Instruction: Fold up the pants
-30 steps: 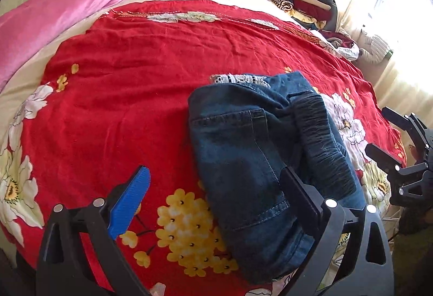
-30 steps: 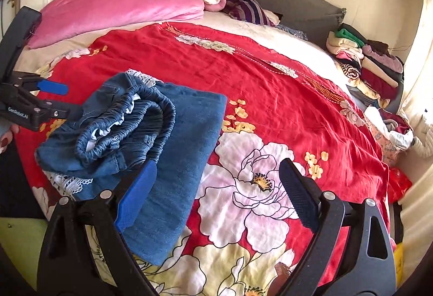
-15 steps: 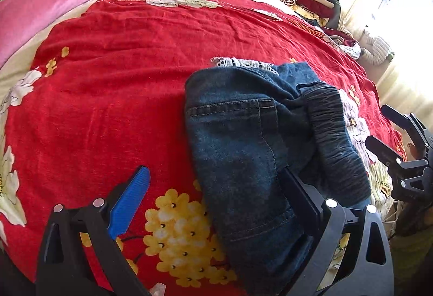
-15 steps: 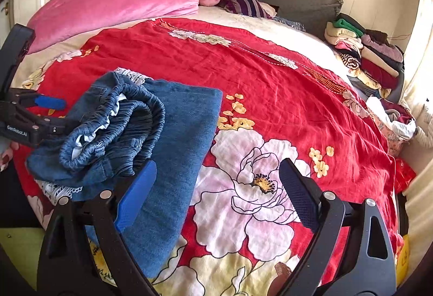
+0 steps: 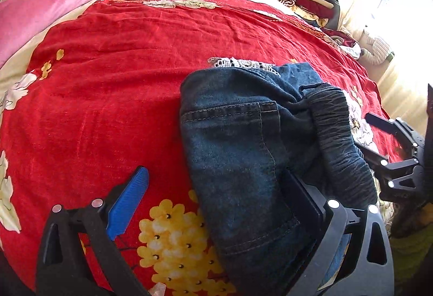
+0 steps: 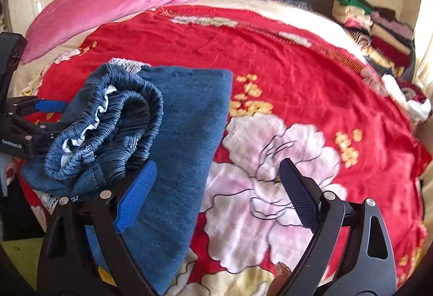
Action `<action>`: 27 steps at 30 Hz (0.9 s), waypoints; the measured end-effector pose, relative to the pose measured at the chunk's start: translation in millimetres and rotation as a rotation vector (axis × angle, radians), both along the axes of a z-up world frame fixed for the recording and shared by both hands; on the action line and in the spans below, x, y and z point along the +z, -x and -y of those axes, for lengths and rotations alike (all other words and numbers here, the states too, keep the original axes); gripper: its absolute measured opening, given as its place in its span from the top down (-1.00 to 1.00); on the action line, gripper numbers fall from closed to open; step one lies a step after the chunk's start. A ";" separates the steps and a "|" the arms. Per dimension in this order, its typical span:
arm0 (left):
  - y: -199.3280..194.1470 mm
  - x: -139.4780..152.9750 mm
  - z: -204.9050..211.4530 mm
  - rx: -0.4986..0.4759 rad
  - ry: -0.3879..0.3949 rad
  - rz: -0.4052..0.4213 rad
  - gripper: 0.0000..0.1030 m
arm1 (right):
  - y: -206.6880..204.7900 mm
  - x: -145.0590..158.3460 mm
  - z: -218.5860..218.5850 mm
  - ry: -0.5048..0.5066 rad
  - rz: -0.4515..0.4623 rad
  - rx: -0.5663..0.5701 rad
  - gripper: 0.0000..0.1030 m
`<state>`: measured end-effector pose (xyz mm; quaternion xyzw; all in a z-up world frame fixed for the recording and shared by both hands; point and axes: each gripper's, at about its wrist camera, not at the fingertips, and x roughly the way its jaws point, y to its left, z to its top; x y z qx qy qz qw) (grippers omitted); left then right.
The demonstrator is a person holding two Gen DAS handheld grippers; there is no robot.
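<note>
The pants (image 5: 243, 150) lay mostly folded on the red blanket (image 5: 113, 85), the waist maybe still bunched on top, and the left gripper (image 5: 216, 204) and right gripper (image 6: 219, 193) both had jaws wide apart, holding nothing.

Home bedroom, bed (image 6: 311, 96) with floral red spread, pink duvet (image 6: 108, 12), stacked folded clothes (image 6: 376, 31)

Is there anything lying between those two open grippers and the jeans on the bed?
Nothing visible is in the way. The left gripper is already at the jeans, one finger over the denim, and the right gripper hangs open right beside them over the red bedspread.
</note>
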<state>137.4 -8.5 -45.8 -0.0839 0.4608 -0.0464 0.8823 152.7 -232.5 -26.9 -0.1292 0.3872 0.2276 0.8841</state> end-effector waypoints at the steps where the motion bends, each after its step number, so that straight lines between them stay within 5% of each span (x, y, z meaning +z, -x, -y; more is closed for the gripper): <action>1: -0.7 -0.4 0.9 -0.001 -0.003 0.003 -0.90 | -2.5 -4.7 0.0 -0.008 -0.024 -0.002 -0.66; 5: -1.1 -1.5 5.8 -0.010 -0.014 0.010 -0.87 | -9.1 -16.3 3.1 -0.070 -0.103 0.007 -0.43; 12: 0.4 -0.9 17.8 -0.052 -0.011 0.019 -0.34 | -16.5 -20.5 8.9 -0.177 -0.179 0.005 -0.19; 16: 1.8 -0.8 23.2 -0.057 -0.027 0.023 -0.33 | -21.7 -18.7 5.9 -0.241 -0.222 0.023 -0.03; 22: 2.5 -1.0 25.0 -0.055 -0.030 0.025 -0.26 | -21.5 -22.3 -3.1 -0.236 -0.225 0.066 0.38; 27: 5.3 2.6 30.8 -0.072 -0.032 0.036 0.11 | -16.1 -22.4 -5.2 -0.263 -0.215 0.103 0.77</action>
